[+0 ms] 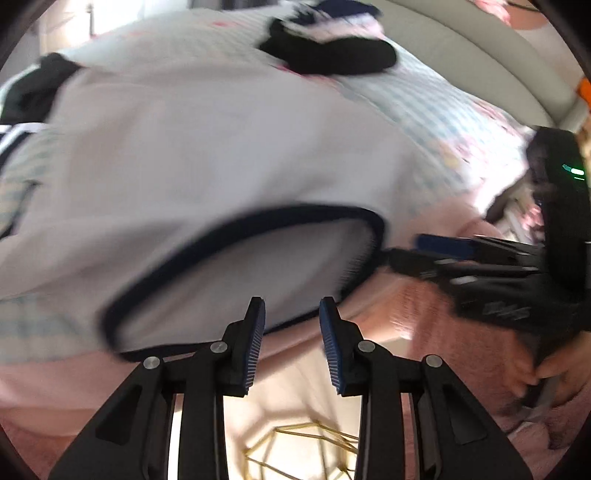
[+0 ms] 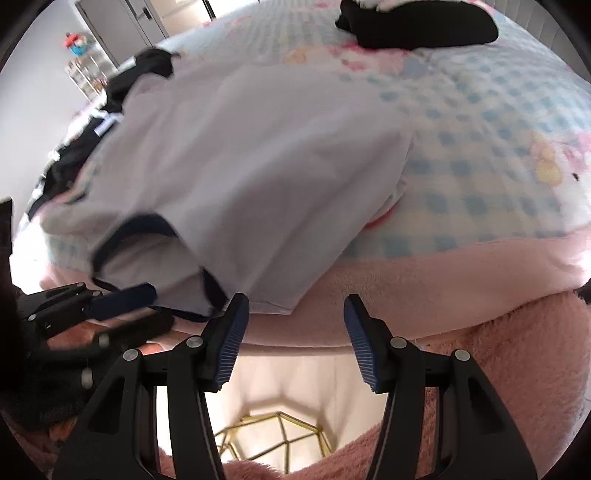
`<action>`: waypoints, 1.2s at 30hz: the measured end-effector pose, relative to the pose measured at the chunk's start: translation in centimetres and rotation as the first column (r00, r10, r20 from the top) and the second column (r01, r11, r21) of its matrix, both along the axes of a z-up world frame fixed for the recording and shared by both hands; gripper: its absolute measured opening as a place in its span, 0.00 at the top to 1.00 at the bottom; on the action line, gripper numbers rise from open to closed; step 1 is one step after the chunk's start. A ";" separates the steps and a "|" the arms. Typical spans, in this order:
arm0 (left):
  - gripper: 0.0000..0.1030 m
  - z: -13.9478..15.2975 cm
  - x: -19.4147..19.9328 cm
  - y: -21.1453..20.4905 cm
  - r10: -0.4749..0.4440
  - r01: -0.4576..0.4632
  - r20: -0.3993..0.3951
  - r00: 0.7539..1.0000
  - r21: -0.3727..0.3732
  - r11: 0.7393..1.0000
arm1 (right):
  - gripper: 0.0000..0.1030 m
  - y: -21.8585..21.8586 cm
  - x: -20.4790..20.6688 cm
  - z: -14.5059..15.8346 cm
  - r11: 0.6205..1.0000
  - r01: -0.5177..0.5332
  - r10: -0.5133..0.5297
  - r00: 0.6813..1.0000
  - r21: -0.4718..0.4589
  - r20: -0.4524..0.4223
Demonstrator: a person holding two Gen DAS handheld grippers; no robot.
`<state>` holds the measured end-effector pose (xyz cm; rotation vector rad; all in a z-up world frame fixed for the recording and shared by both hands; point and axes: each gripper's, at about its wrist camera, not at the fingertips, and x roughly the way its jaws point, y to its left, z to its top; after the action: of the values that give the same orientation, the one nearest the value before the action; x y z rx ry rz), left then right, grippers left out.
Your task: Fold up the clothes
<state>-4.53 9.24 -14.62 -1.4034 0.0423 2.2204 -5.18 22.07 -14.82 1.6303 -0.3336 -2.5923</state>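
A white garment (image 1: 207,155) with a navy-trimmed neckline (image 1: 236,225) lies spread on the bed, its collar end toward me. My left gripper (image 1: 292,302) is open just short of the neckline's near edge, with nothing between its fingers. In the right wrist view the same garment (image 2: 258,166) fills the middle, and my right gripper (image 2: 295,301) is open at its near hem, holding nothing. Each gripper shows in the other's view: the right gripper (image 1: 424,251) beside the collar's right end, the left gripper (image 2: 136,310) at the collar. The frames are motion-blurred.
Folded black clothing (image 2: 417,26) lies at the far side of the checked bedsheet (image 2: 480,129). A dark clothes pile (image 2: 74,147) sits at the left. A pink fluffy blanket (image 2: 517,350) edges the bed. A gold wire frame (image 2: 284,435) stands on the floor below. A hand (image 1: 535,369) holds the right gripper.
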 end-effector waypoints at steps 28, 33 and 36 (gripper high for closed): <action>0.59 -1.2 -0.5 -7.5 0.349 -0.355 -0.073 0.934 -0.116 0.928 | 0.49 -2.4 -0.2 -0.3 0.994 0.037 -0.037 0.999 0.101 -0.003; 0.59 -1.6 -1.0 -6.4 0.295 -0.299 -0.053 0.954 -0.113 0.948 | 0.71 -3.5 -1.8 -0.8 0.999 0.002 -0.003 1.000 0.047 0.021; 0.56 -2.1 -1.1 -5.8 0.271 -0.278 -0.064 0.960 -0.137 0.951 | 0.71 -3.7 -1.7 -0.4 0.997 0.015 -0.015 1.000 0.077 0.002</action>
<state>-5.66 3.45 -16.71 -1.5156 0.0255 2.5212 -6.87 18.37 -15.23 1.6612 -0.2503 -2.6453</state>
